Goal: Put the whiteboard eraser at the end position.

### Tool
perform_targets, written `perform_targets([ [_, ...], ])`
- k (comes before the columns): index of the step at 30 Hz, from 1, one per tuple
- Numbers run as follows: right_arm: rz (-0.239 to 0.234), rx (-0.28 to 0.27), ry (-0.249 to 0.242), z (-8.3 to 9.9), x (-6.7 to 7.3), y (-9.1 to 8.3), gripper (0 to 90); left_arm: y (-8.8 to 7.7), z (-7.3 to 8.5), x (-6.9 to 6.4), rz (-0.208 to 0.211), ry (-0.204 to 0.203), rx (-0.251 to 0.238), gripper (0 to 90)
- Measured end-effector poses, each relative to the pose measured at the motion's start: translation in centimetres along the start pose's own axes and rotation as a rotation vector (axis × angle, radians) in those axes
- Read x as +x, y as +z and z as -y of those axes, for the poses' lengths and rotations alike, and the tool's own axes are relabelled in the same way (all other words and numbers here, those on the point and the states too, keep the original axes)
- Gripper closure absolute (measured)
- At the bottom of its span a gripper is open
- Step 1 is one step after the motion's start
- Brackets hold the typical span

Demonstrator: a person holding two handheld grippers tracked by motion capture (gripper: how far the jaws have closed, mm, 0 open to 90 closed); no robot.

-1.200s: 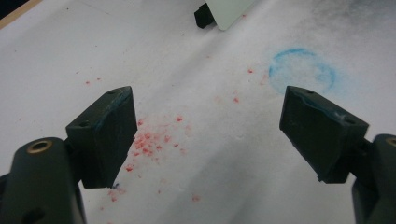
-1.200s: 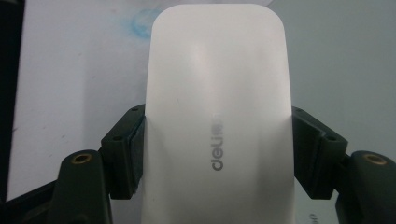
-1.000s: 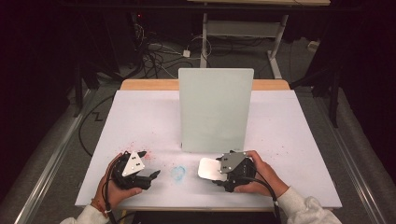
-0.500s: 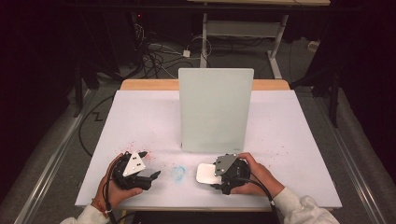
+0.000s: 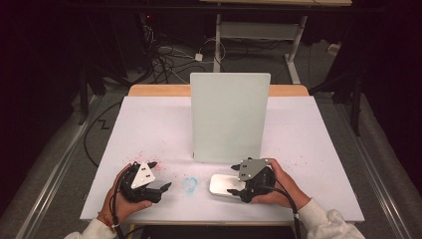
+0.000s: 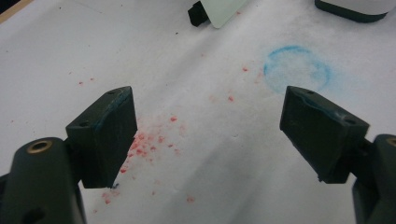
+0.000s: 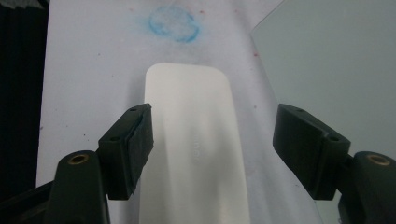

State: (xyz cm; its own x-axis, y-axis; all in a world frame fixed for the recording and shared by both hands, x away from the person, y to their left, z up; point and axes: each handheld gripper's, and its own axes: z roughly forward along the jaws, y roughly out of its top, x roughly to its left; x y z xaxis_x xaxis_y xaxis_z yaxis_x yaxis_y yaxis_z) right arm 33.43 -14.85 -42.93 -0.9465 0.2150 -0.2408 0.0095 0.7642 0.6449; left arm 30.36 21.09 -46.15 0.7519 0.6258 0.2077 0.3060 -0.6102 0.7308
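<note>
A flat white block with rounded corners (image 5: 221, 184) lies on the white table sheet (image 5: 308, 134) near the front edge. My right gripper (image 5: 234, 179) is open and straddles the block's near end. In the right gripper view the block (image 7: 191, 140) runs between the jaws of the gripper (image 7: 215, 126): the left jaw stands at its edge and the right jaw is well clear of it. My left gripper (image 5: 161, 175) rests at the front left, open with nothing in it. In its own view that gripper (image 6: 208, 112) stands wide apart over red specks (image 6: 149, 140).
A pale green board (image 5: 229, 117) stands upright mid-table, just behind the block, and its face (image 7: 336, 70) is close on the right gripper's side. A smudged blue ring (image 5: 190, 184) marks the sheet between the grippers. Cables lie on the floor beyond the table.
The right gripper has shifted slightly about the white block, first a little left, then back. The left gripper has barely moved.
</note>
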Motion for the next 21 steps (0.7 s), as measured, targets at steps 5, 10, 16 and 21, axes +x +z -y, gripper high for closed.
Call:
perform_targets([
  [5, 0.071, -0.016, 0.007, 0.1, -0.5, -0.8, 28.8, 0.0, 0.0, 0.0, 0.000, -0.002, -0.001, 18.3],
  [10, 0.138, -0.043, 0.031, 0.3, -1.1, -1.7, 27.1, 0.0, 0.0, 0.0, 0.000, -0.002, -0.002, 18.3],
  [16, 0.216, -0.067, 0.063, 0.9, -1.7, -2.8, 25.5, -0.1, 0.0, 0.0, -0.002, -0.004, -0.003, 18.3],
  [21, 0.276, -0.079, 0.084, 1.5, -2.1, -3.7, 24.7, -0.1, 0.0, 0.0, -0.001, -0.003, -0.003, 18.3],
])
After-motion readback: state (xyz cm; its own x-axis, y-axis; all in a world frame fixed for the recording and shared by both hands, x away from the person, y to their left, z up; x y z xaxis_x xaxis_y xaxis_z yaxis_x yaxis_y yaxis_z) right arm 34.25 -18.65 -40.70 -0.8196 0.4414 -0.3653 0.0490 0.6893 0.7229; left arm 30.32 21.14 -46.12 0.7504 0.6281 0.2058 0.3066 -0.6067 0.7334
